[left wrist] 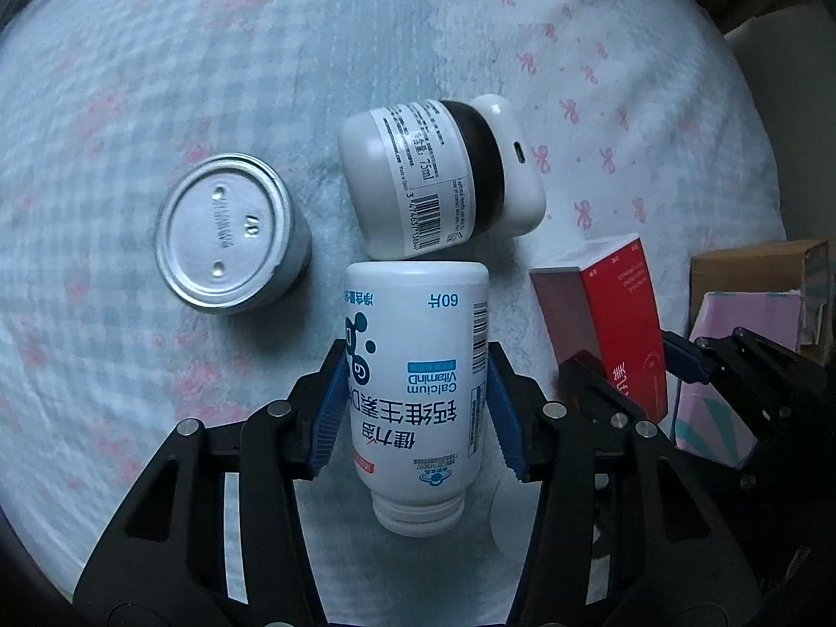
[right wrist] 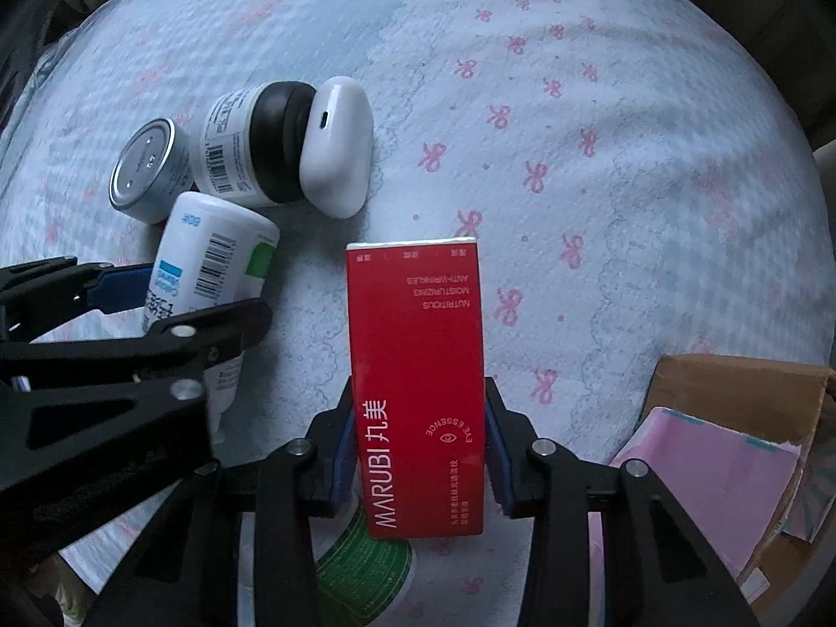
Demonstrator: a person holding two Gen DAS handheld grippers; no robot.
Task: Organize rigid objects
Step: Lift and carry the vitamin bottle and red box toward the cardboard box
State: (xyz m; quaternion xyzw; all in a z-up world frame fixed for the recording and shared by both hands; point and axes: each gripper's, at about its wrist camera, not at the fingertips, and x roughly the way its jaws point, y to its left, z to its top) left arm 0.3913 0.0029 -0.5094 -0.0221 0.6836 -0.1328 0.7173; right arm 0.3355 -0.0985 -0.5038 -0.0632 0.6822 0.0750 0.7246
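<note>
My left gripper [left wrist: 415, 366] is shut on a white calcium vitamin bottle [left wrist: 418, 366], cap end toward the camera. Just beyond it lie a white jar with a black band [left wrist: 413, 177] and a white earbud case [left wrist: 514, 167], touching each other. A silver can [left wrist: 230, 235] stands to the left. My right gripper [right wrist: 418, 407] is shut on a red MARUBI box [right wrist: 418, 366]. In the right wrist view the bottle [right wrist: 209, 266], jar [right wrist: 245, 146], case [right wrist: 337, 146] and can [right wrist: 149, 172] sit at the left, with the left gripper [right wrist: 172, 303] around the bottle.
Everything rests on a light blue bedspread with pink bows [right wrist: 575, 157]. A cardboard box [right wrist: 742, 402] with a pink packet [right wrist: 700, 480] stands at the lower right. A green-labelled white container [right wrist: 366, 559] lies under the right gripper.
</note>
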